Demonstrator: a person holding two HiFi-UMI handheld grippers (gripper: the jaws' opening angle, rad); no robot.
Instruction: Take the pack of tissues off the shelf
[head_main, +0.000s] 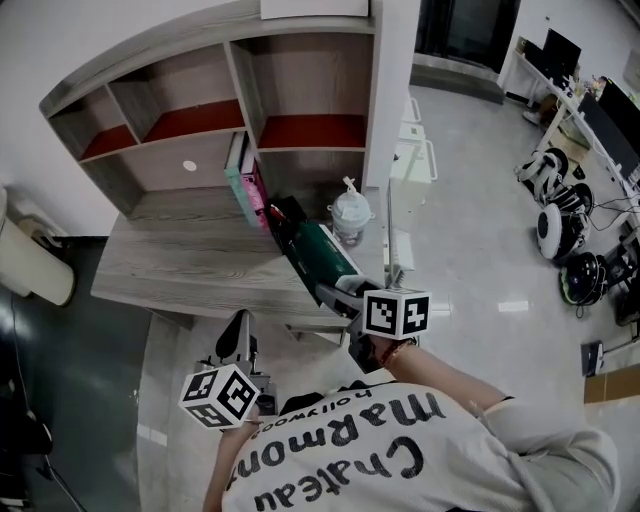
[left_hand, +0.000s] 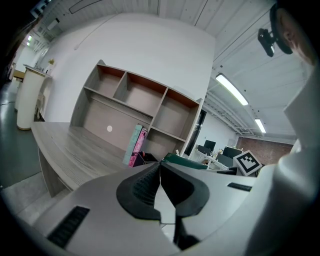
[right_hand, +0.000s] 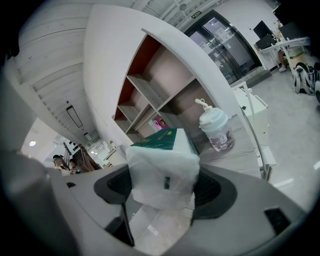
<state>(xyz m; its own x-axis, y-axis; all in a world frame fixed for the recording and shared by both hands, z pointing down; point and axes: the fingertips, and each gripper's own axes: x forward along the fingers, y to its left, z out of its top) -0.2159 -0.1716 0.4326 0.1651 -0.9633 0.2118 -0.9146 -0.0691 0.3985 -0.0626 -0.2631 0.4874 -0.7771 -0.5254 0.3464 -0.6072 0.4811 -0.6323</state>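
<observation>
Down at 7 o'clock in the head view, the left gripper (left_hand: 160, 166) hung off the front of the grey wood desk (head_main: 170, 260), its jaws pressed together with nothing between them. At the back of the desk rose the shelf unit (head_main: 200, 110), its upper compartments floored in red. A teal box (head_main: 237, 180) and a pink box (head_main: 255, 190) stood upright, side by side, against the divider of the lower compartments. From them, at about 5 o'clock, the pack of tissues (right_hand: 162, 170) (green on top, white plastic at the near end) lay out of the shelf, over the right part of the desk; whether its underside touched the wood could not be told. The right gripper (right_hand: 165, 189) was clamped on its near end, one pad on each side. At 1 o'clock from the pack, just beside it, a clear lidded tumbler (head_main: 350, 215) stood on the desk.
</observation>
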